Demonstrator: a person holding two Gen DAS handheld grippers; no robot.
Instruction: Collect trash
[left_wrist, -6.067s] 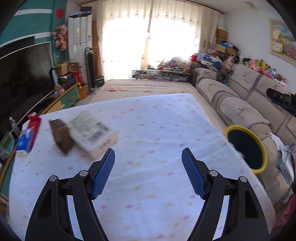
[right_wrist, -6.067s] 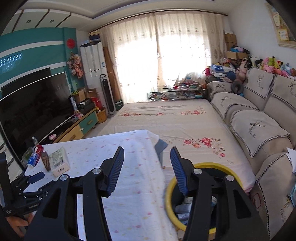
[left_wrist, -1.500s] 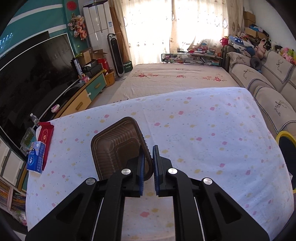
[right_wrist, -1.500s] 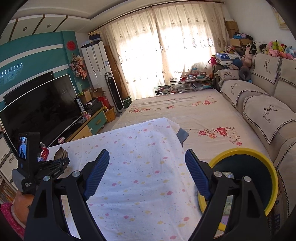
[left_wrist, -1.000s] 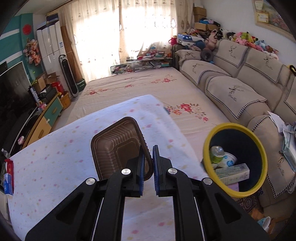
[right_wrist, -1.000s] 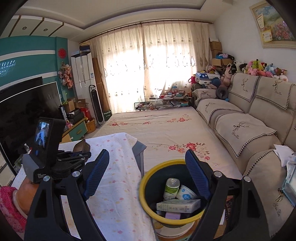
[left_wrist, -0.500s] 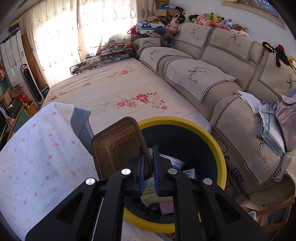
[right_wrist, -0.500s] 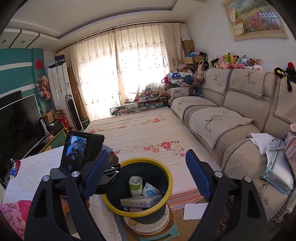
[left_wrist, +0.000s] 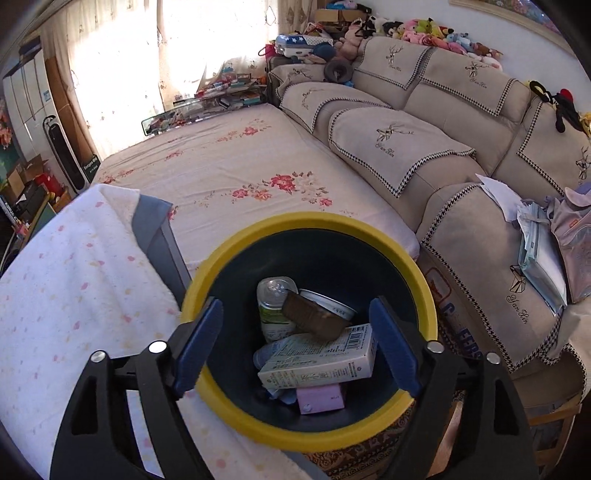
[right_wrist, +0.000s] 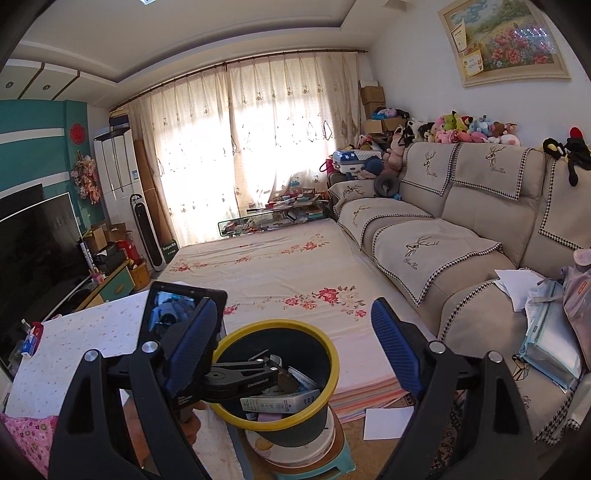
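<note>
The yellow-rimmed dark bin (left_wrist: 421, 266) stands beside the table. In it lie the brown plastic tray (left_wrist: 314, 321), a green-labelled can (left_wrist: 275, 310), a white carton (left_wrist: 321, 360) and a pink box (left_wrist: 319, 398). My left gripper (left_wrist: 295, 343) is open and empty right above the bin's mouth. My right gripper (right_wrist: 291, 343) is open and empty, held higher and further back. The right wrist view shows the bin (right_wrist: 317, 347) with the left gripper's body (right_wrist: 236, 376) reaching over its near rim.
The table with the dotted white cloth (left_wrist: 66, 295) is left of the bin. A flowered mat (left_wrist: 240, 173) lies behind it and a beige sofa (left_wrist: 461, 147) runs along the right. The bin stands on a small stool (right_wrist: 332, 465). A white paper (right_wrist: 388, 421) lies on the floor.
My left gripper carried the brown tray from the table over the bin, then opened; the tray dropped into the bin. My right gripper stayed open and turned toward the bin.
</note>
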